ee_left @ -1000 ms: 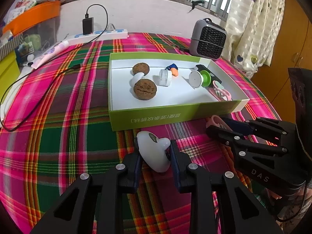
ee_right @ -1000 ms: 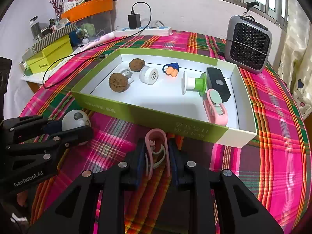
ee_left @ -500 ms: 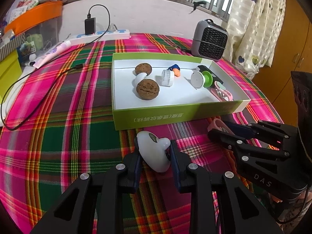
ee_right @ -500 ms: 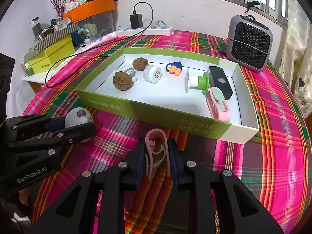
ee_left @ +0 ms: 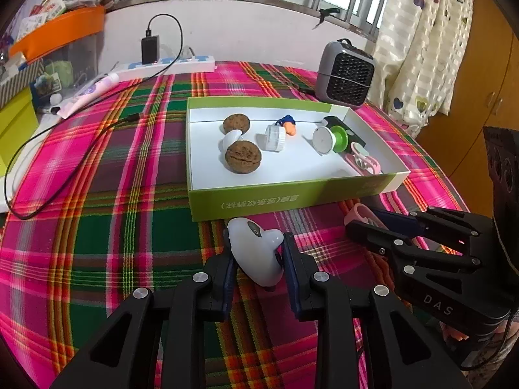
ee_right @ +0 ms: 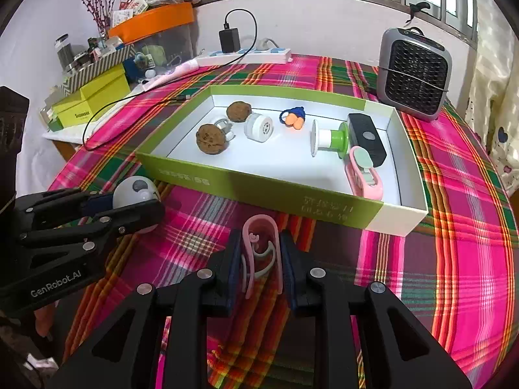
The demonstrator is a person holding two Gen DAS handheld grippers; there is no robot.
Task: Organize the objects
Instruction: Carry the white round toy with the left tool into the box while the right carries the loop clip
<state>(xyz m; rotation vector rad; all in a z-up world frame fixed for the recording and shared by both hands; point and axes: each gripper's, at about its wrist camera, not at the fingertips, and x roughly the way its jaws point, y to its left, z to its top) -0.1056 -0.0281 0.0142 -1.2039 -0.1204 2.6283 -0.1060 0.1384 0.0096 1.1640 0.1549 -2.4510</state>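
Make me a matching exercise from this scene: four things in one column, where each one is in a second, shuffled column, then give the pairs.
Things
1. white rounded gadget
2. pink clip
3. green and white spool
4. grey fan heater

Places
A. lying inside the green box
B. gripped by the right gripper
C. standing on the tablecloth beyond the box
D. gripped by the left gripper

Pairs: 1-D, 2-B, 3-A, 4-C
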